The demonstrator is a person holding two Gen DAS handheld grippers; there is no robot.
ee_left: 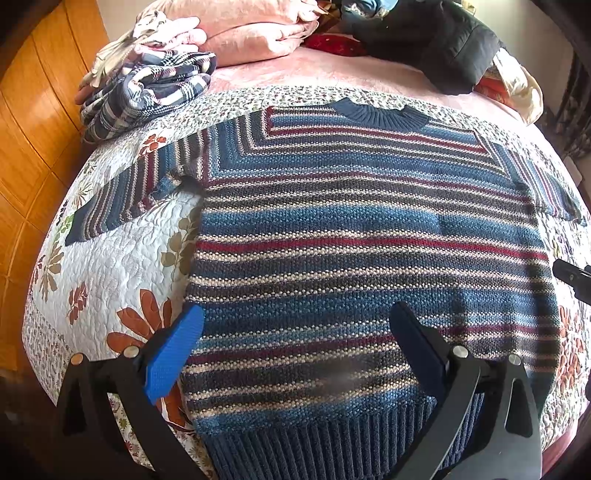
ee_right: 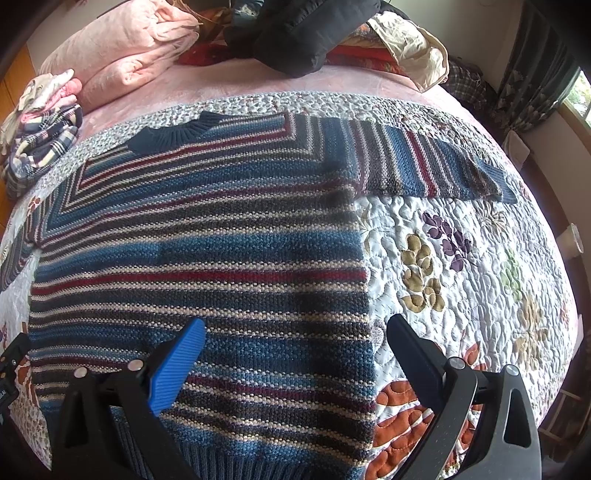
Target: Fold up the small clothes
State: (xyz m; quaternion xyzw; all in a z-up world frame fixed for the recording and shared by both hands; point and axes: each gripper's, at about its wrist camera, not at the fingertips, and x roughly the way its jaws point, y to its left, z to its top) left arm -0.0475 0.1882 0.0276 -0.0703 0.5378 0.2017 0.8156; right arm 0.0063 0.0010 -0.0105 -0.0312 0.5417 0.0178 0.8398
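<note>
- A striped knit sweater (ee_left: 369, 236) in blue, dark red, cream and grey lies flat and spread out on the bed, its dark blue collar (ee_left: 380, 110) at the far side and its ribbed navy hem (ee_left: 332, 443) nearest the cameras.
- One sleeve (ee_right: 436, 166) stretches straight out to the side in the right wrist view; the other sleeve (ee_left: 125, 192) angles down and outward in the left wrist view.
- The left tool (ee_left: 295, 325) stands wide open above the lower part of the sweater, holding nothing; its blue pad sits by the garment's side edge and its dark finger over the stripes.
- The right tool (ee_right: 295, 332) is likewise spread open and empty, straddling the sweater's other side edge, with one finger over the knit and the other over the quilt.
- Under the sweater lies a white floral quilt (ee_left: 122, 266) with orange, brown and purple leaf prints.
- Beyond the quilt is a pink blanket (ee_left: 314, 70).
- A folded plaid garment (ee_left: 147, 92) sits near the far corner, with pink pillows (ee_left: 251, 33) behind it.
- A black jacket (ee_left: 436, 40) is heaped at the head of the bed.
</note>
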